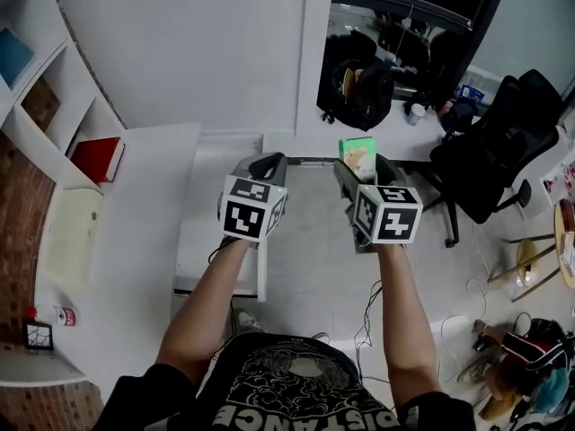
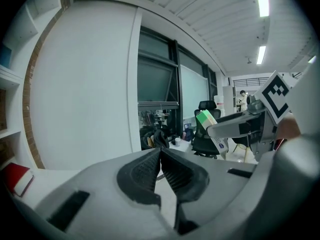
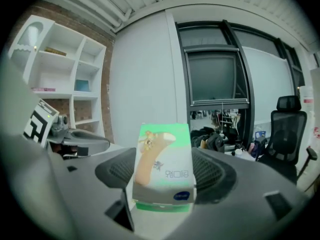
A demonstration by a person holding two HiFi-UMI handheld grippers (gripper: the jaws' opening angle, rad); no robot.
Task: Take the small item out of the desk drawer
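Pinching a small box point(image 3: 164, 159) by its two flat sides, the right tongs point(image 1: 361, 171) are held up in the air, probably so that the box is carried clear of the white desk point(image 1: 135, 214) below the left tongs point(image 2: 161, 170). The box is made of smooth printed card, green and white, and is rectangular. The left tongs are pressed together on nothing, and their dark ribbed pads point(image 2: 142, 174) are seen touching.

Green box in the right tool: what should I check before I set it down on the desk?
1. Green box clamped between the right tool's pads: ok.
2. Box upright in the grip: ok.
3. Left tool shut with nothing in it: ok.
4. The two tools apart from each other: ok.
5. Bare stretch of desk top in the head view: ok.
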